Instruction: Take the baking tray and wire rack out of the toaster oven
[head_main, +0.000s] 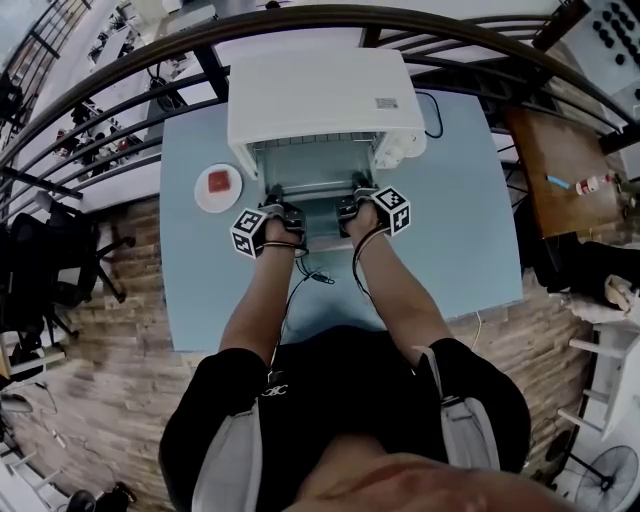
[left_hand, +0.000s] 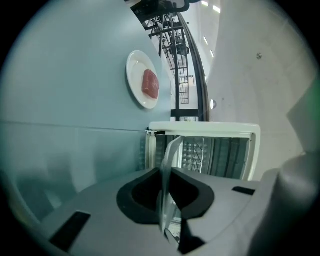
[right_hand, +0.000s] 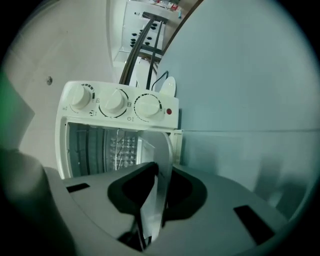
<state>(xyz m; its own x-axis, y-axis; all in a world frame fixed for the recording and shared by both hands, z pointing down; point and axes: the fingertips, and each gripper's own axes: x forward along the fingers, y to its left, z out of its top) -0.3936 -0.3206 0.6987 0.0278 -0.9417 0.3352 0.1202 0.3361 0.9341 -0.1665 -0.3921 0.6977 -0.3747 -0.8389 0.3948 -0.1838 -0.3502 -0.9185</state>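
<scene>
Left gripper (left_hand: 165, 197) clamped on the baking tray (left_hand: 173, 150) rim, lower centre; right gripper (right_hand: 159, 197) pinching that same tray, toaster oven (right_hand: 117, 130) mouth just behind.

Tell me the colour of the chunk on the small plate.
Red chunk on a white plate; clearest in the left gripper view.

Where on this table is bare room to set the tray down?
The widest bare patch is the table right of the toaster oven, to its right edge. A smaller one: front-left, this side of the plate. Crowded: straight before the oven, with the left gripper, right gripper, baking tray and a cable.
</scene>
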